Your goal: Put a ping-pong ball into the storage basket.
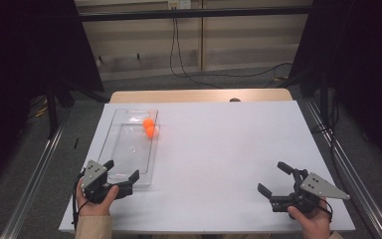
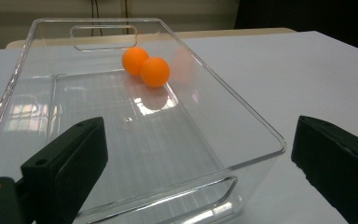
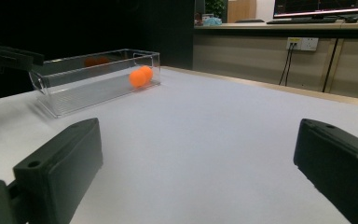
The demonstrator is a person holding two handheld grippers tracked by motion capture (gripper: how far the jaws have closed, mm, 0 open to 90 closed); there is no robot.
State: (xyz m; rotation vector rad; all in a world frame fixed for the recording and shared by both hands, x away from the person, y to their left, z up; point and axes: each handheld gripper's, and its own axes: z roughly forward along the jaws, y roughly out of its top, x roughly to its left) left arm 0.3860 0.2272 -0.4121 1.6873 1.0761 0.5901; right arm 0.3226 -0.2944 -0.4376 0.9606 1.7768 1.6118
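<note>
High view shows left gripper (image 1: 123,178), jaws open, at lower left straddling the clear tray (image 1: 127,149) end, probably to grasp it, while right gripper (image 1: 277,179) waits open.

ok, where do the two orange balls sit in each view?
High view: the two orange balls lie upper left of centre, at the far right of the clear plastic tray.
Left gripper view: top centre, touching each other.
Right gripper view: upper left.
Shared landmark: the tray around them.
</note>
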